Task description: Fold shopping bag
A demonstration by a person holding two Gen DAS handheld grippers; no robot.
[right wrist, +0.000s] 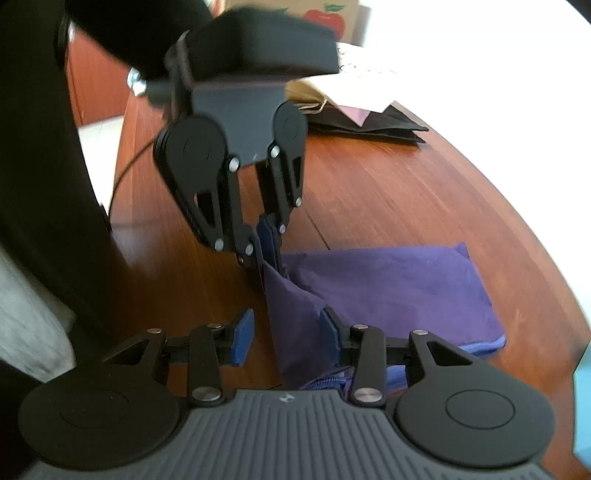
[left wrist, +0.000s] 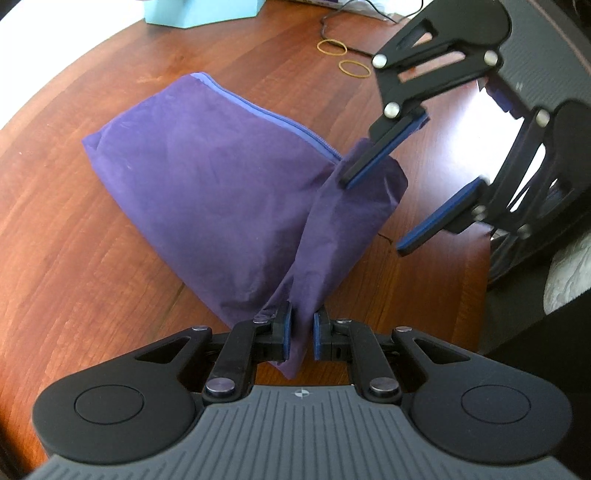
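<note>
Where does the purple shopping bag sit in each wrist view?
Left wrist: purple shopping bag centre-left, one flap running down to the left gripper.
Right wrist: bag lower centre-right, beside the right gripper.
Shared landmark: the bag's lighter zipper edge.

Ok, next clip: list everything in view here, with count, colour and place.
Shopping bag: one, purple with lighter zip edge, lying mid-table, one flap lifted.
Table: one, reddish-brown wood, under everything.
Rubber bands: two, yellowish, far side beyond the bag.
Box: one, light blue, far edge.
Cable: one, dark, near the bands.
Black folded item: one, far end in the right wrist view, papers on it.
Left hand-held gripper: one, black with blue pads, nearly shut on the bag's flap.
Right hand-held gripper: one, same colours, jaws apart beside the raised flap, gripping nothing.
</note>
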